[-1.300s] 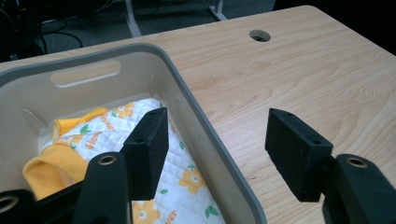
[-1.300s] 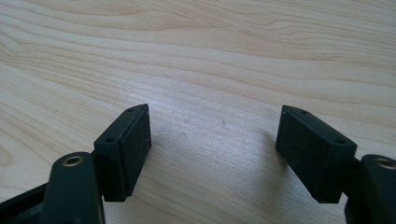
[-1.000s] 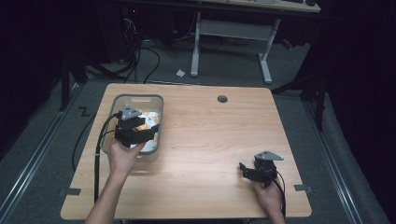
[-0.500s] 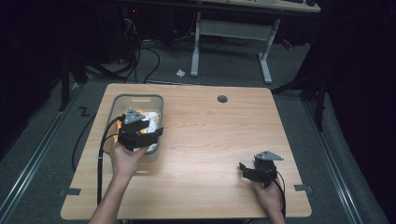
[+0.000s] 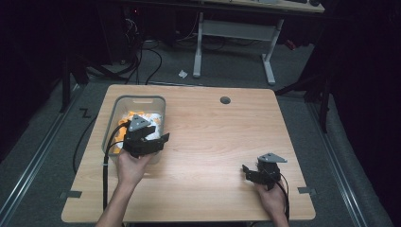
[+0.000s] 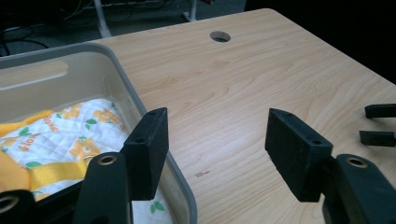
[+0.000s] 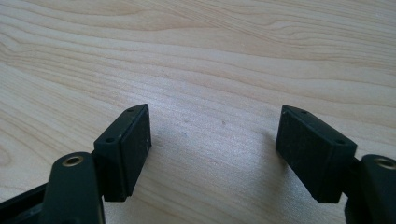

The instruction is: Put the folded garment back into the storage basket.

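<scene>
A grey plastic bin (image 5: 135,98) stands on the left of the wooden table and holds a white quilted cloth (image 5: 142,117) with orange prints and yellow trim. My left gripper (image 5: 158,142) hovers at the bin's near right corner, open, with nothing between its jaws. In the left gripper view the gripper (image 6: 217,135) straddles the bin's right rim (image 6: 135,100): one jaw is over the cloth (image 6: 70,140), the other over bare table. My right gripper (image 5: 248,171) rests low near the table's front right, open and empty, and in its own view the right gripper (image 7: 215,135) has plain wood between its jaws.
A round cable hole (image 5: 225,100) lies at the table's far middle. The right gripper's jaw tips (image 6: 380,123) show at the right edge of the left gripper view. Cables trail off the table's front edge. Dark floor and a desk frame lie beyond.
My left gripper has shifted slightly from over the cloth toward the bin's near right rim, its jaws swinging rightward. The right gripper has stayed put.
</scene>
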`<state>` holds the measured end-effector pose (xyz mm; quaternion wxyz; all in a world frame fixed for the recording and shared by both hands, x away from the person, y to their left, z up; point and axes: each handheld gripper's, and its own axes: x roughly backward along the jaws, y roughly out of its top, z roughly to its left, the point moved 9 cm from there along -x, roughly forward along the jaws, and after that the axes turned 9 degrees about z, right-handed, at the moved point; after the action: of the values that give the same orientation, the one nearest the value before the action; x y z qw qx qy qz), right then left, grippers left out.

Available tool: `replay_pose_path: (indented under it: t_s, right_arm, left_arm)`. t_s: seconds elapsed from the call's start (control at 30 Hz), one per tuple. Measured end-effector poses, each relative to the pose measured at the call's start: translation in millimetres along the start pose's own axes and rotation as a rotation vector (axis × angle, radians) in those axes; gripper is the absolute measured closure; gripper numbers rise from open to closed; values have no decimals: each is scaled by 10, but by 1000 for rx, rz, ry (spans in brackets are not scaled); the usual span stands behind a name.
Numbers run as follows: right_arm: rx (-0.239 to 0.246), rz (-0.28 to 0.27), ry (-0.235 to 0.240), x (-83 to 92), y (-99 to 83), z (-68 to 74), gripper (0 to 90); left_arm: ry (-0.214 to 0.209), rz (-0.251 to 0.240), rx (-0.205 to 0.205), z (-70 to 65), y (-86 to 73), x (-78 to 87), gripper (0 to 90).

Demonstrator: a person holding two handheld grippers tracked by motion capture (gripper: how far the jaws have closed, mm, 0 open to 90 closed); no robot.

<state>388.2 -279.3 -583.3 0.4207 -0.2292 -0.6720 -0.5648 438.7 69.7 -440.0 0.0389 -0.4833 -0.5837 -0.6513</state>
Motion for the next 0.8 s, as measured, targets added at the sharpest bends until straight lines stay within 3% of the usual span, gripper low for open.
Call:
replay_pose_path:
  t_s: [0.8]
  right_arm:
    - [0, 0, 0, 0, 0, 0, 268]
  left_arm:
    - [-48, 7, -13, -240, -129, -107, 401]
